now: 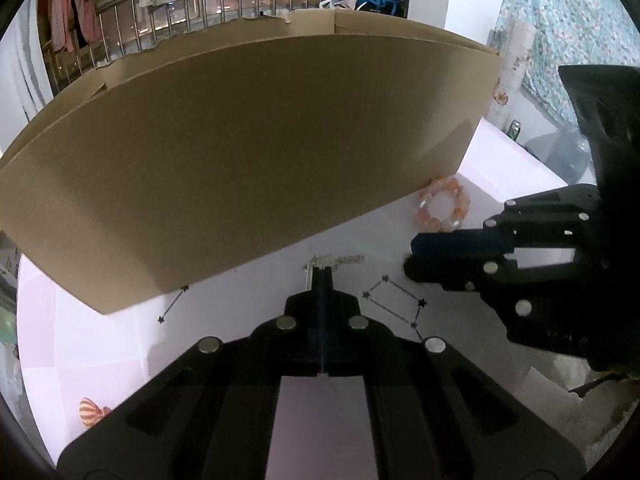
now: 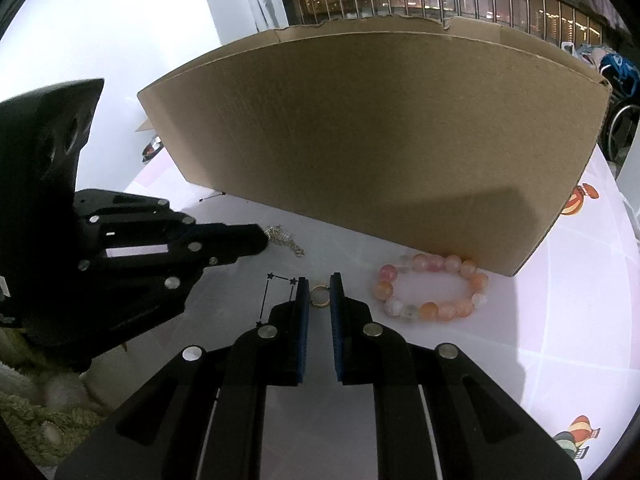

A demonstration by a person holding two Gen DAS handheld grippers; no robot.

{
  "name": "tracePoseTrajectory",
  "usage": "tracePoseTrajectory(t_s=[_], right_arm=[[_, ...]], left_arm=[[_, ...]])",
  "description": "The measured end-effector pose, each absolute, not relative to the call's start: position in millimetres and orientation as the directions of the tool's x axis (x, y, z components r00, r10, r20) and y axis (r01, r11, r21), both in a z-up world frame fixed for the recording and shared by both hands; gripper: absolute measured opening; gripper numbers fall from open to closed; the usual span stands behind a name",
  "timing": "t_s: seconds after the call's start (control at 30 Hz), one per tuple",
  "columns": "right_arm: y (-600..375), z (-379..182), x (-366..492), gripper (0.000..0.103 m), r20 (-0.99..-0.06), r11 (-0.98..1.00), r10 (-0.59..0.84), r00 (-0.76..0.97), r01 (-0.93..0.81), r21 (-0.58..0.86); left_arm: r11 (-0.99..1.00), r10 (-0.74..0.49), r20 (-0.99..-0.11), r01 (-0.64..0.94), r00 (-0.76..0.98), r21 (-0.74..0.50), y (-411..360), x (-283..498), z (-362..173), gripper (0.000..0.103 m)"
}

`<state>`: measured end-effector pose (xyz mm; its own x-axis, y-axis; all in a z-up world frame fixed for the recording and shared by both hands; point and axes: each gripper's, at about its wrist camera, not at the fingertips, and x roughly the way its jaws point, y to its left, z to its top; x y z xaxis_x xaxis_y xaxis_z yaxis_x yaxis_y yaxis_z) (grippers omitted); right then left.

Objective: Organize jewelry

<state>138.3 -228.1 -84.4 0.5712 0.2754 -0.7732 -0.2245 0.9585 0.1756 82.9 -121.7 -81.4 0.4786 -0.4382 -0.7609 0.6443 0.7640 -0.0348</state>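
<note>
A large cardboard box [image 1: 240,152] [image 2: 380,148] stands on the white table. A silver chain [image 1: 334,261] [image 2: 286,238] lies in front of it; my left gripper [image 1: 322,274] is shut on it at its tips. A pink and orange bead bracelet [image 1: 442,204] [image 2: 432,292] lies by the box's corner. A small gold ring [image 2: 320,295] lies on the table between the tips of my right gripper [image 2: 319,290], whose jaws stand slightly apart around it. The right gripper also shows in the left wrist view [image 1: 416,256].
The table [image 2: 560,300] has printed constellation lines [image 1: 394,300] and balloon pictures [image 2: 576,200]. A knitted green cloth [image 2: 36,412] lies at the lower left edge. A can [image 1: 514,130] stands beyond the table. A railing with hung clothes is behind the box.
</note>
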Motion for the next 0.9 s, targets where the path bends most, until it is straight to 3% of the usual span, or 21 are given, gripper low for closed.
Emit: tracePoseTrajectory(t_s=[0.37, 0.5, 0.67, 0.73, 0.8, 0.9], right_arm=[[-227, -85, 136, 0.011, -0.774, 0.96, 0.268, 0.574, -0.226, 0.164], [-227, -85, 136, 0.011, -0.774, 0.96, 0.268, 0.573, -0.227, 0.165], [-227, -85, 133, 0.011, -0.773, 0.96, 0.27, 0.573, -0.226, 0.167], [-227, -84, 132, 0.011, -0.773, 0.959, 0.271, 0.573, -0.226, 0.169], [-226, -84, 131, 0.011, -0.772, 0.959, 0.273, 0.574, -0.226, 0.171], [-228, -85, 131, 0.011, -0.772, 0.959, 0.274, 0.574, -0.225, 0.174]], left_arm=[[0.765, -0.454, -0.74, 0.643, 0.496, -0.038, -119, 73, -72, 0.0], [0.77, -0.441, -0.745, 0.638, 0.5, -0.027, -123, 78, -75, 0.012], [0.76, -0.427, -0.76, 0.65, 0.489, -0.009, -130, 86, -81, 0.014], [0.749, -0.421, -0.761, 0.662, 0.493, 0.014, -133, 85, -81, 0.013], [0.741, -0.427, -0.764, 0.672, 0.484, 0.011, -134, 85, -81, 0.005], [0.736, -0.431, -0.764, 0.677, 0.481, 0.012, -133, 83, -82, 0.004]])
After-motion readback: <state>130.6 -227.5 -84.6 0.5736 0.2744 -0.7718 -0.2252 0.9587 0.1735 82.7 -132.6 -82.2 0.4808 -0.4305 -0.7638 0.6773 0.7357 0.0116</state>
